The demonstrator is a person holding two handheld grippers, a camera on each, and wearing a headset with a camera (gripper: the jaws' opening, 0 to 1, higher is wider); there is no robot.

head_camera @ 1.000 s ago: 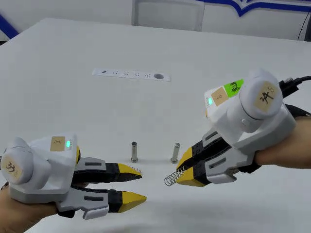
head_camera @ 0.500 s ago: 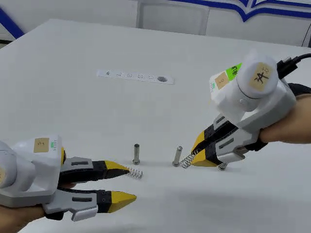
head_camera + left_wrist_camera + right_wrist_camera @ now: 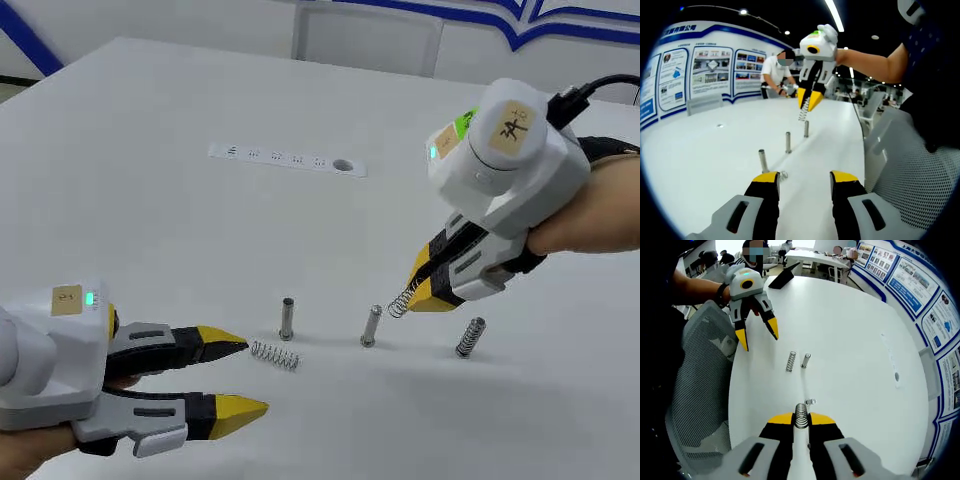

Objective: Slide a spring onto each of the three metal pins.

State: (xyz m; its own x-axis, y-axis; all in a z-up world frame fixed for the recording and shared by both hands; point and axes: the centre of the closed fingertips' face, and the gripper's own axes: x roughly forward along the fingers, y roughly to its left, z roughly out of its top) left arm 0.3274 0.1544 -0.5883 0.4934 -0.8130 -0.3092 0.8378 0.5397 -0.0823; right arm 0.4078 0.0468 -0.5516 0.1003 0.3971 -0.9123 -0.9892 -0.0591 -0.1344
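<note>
Three short metal pins stand in a row on the white table: left pin (image 3: 287,318), middle pin (image 3: 371,326), and right pin (image 3: 470,337) with a spring around it. My right gripper (image 3: 425,287) is shut on a spring (image 3: 403,298), held tilted just above and right of the middle pin; the same spring (image 3: 800,416) sits between its jaws over a pin (image 3: 810,401). A loose spring (image 3: 275,354) lies flat beside the left pin. My left gripper (image 3: 252,377) is open, its upper tip just left of that loose spring. The jaws of my left gripper (image 3: 804,177) face the pin row (image 3: 788,142).
A white power strip (image 3: 285,158) lies farther back on the table. A grey mesh chair (image 3: 920,165) stands at the table's near edge, and the same chair (image 3: 700,375) is beside the table. People stand at tables in the background.
My right gripper has lifted its spring from table height up and to the right, above the middle pin. The left gripper has drawn back left, and the loose spring now lies in the open.
</note>
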